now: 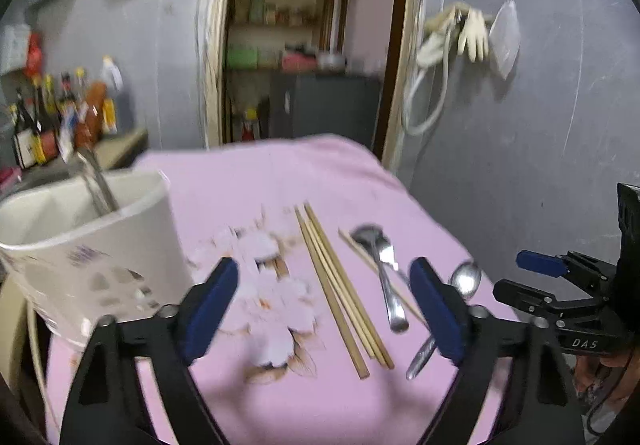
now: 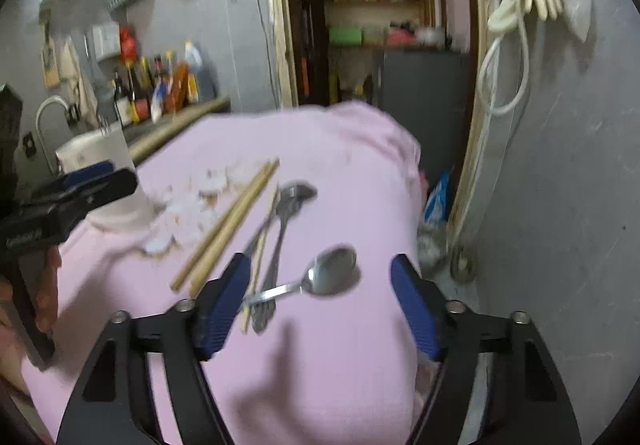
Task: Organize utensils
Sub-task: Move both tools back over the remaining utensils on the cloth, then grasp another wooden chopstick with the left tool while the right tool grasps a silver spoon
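Note:
A white utensil holder (image 1: 92,245) stands at the left of the pink cloth, with metal handles (image 1: 98,185) sticking out of it; it also shows in the right wrist view (image 2: 108,169). Several wooden chopsticks (image 1: 340,293) lie in the middle. A steel spoon (image 1: 380,269) lies over one thin chopstick (image 1: 360,251). A second spoon (image 2: 320,279) lies to the right, also in the left wrist view (image 1: 464,281). My left gripper (image 1: 324,309) is open above the cloth, empty. My right gripper (image 2: 320,305) is open above the second spoon, empty.
The table under the pink cloth (image 1: 280,173) ends near a grey wall and an open doorway (image 1: 304,45). A counter with bottles (image 1: 60,117) and a tap (image 2: 48,113) is at the left. The floor at the right holds a jar (image 2: 462,265).

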Demonstrator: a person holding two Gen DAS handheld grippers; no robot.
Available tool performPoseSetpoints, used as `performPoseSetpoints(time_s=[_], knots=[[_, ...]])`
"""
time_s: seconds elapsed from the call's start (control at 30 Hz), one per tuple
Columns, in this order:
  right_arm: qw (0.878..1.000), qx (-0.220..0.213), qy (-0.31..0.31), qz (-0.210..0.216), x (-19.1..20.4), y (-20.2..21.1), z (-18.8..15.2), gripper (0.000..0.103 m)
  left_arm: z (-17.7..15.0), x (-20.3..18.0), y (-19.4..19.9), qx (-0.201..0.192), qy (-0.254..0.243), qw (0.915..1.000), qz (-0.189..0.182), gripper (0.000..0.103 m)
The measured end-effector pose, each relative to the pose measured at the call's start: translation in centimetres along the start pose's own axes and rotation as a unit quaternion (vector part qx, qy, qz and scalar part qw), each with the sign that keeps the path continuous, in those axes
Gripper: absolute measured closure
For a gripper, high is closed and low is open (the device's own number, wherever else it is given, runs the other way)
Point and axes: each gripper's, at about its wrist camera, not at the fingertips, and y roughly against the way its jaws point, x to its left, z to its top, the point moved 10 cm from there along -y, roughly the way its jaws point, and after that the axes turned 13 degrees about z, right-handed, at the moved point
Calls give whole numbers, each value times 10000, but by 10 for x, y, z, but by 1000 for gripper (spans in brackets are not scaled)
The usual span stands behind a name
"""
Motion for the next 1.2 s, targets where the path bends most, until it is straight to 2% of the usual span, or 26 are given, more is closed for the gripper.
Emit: performPoseSetpoints(time_s=[0.07,0.13,0.2,0.27,0.37,0.47,0.57,0.73,1.03,1.1,1.13,1.2], knots=[[9997,218,-45,30,-2,-5,-7,50,-9,-3,-14,317,-12,9995,-56,40],[9994,333,-76,50,-5,-8,-11,55,-17,-5,-26,582,4,9982,-123,50],[9988,449,-154,140,-7,-12,-16,58,-25,-7,-41,934,45,9954,-190,61],[9976,543,-325,295,-7,-16,-19,67,-31,-8,-52,1245,135,9917,-288,75],[9958,678,-475,390,-11,-25,-25,77,-42,-8,-69,1695,318,9842,-402,81],[9962,676,-428,351,-13,-30,-23,89,-45,-7,-82,1978,347,9787,-417,87],[9958,709,-425,383,-16,-37,-18,92,-45,-6,-87,2079,399,9765,-409,88],[9948,799,-415,472,-19,-55,-5,93,-43,-6,-95,2167,376,9749,-341,95],[9938,953,-94,556,-9,-89,18,92,-48,8,-84,2221,594,9729,-257,98],[9942,944,-73,504,-6,-88,18,85,-52,15,-73,2271,636,9716,-220,98],[9944,925,-35,505,-4,-87,16,73,-54,17,-68,2283,645,9712,-209,98],[9946,893,69,530,1,-84,15,69,-58,21,-58,2311,616,9708,-205,98]])
